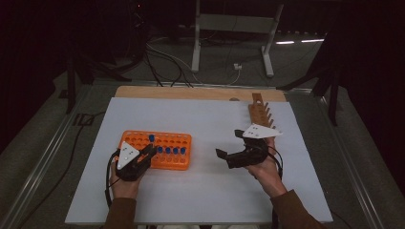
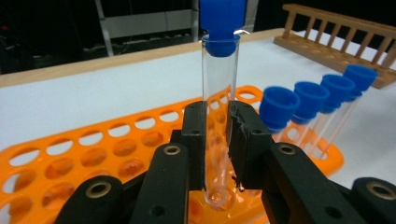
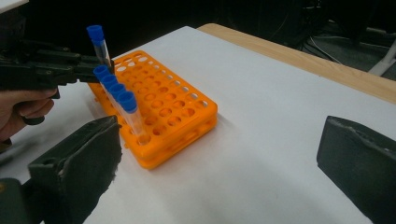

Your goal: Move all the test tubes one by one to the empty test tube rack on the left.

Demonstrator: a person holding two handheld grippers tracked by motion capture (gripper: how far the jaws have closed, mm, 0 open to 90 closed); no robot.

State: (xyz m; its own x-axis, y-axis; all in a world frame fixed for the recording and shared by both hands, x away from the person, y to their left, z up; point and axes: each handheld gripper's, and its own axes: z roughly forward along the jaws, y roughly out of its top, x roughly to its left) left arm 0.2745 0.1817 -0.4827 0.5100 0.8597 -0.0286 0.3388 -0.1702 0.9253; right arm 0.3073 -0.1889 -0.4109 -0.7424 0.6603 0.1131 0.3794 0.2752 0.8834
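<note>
Now left gripper (image 2: 218,140) clamps capped test tube (image 2: 219,93) upright over orange rack (image 1: 157,150); four capped tubes (image 2: 322,100) just right. Right gripper (image 1: 235,145) wide open, empty, well right.

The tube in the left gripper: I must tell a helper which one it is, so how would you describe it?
Find the orange rack on the white table. Four blue-capped tubes stand in a row along one edge. The tube you want is at the end of that row, pinched by the left gripper and riding higher than the others.
</note>
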